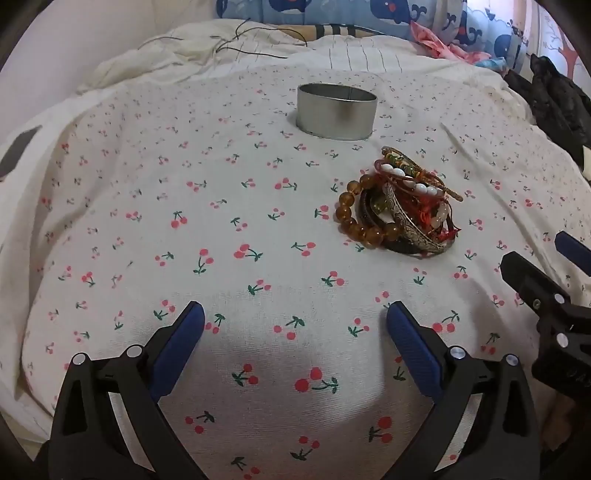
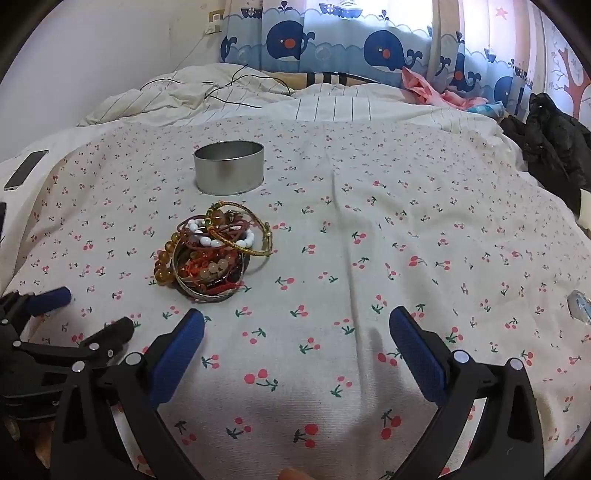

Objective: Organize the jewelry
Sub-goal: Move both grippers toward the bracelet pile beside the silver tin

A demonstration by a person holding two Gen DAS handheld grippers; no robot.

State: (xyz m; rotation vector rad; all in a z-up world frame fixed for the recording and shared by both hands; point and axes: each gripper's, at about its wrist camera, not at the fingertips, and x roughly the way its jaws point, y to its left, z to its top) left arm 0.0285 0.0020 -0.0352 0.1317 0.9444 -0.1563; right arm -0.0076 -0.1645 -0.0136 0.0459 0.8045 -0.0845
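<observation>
Left wrist view: looking down over a bed spread with a cherry-print cloth [image 1: 258,229].
Left gripper [image 1: 295,317]: at the bottom edge, blue-padded fingers [image 1: 184,332] spread wide, nothing between them, only bare cloth beneath.
Jewelry pile [image 1: 399,210]: lying on the cloth beyond the right-hand finger and to the right of centre; amber bead bracelet [image 1: 351,218] on its left side, engraved silver bangle [image 1: 410,229] leaning through the middle, white bead strand [image 1: 410,181] and thin gold bangle [image 1: 424,173] on top, red cords tangled within.
Metal tin [image 1: 336,118]: round, lidless, upright, farther back than the pile and slightly to its left, apart from it.
Right gripper [image 1: 550,266]: entering at the right edge, near the pile but not touching; fingers apart.
Background: striped bedding [image 1: 332,55], thin black cable [image 1: 251,48], whale-print curtain [image 1: 369,18], dark garment [image 1: 554,99] at the right.

Right wrist view: same bed from the other side.
Right gripper [image 2: 295,321]: at the bottom edge, fingers [image 2: 413,343] spread wide, empty, over bare cloth [image 2: 369,258].
Jewelry pile [image 2: 210,254]: left of centre, just beyond the left-hand finger, clear of it.
Metal tin [image 2: 229,170]: behind the pile, near but separate; inside not visible.
Left gripper [image 2: 88,314]: at the left edge, near the pile, fingers apart and holding nothing.
Phone [image 2: 26,170]: flat at the far left edge of the bed.
Fingertip [image 2: 291,473]: just visible at the bottom rim.
</observation>
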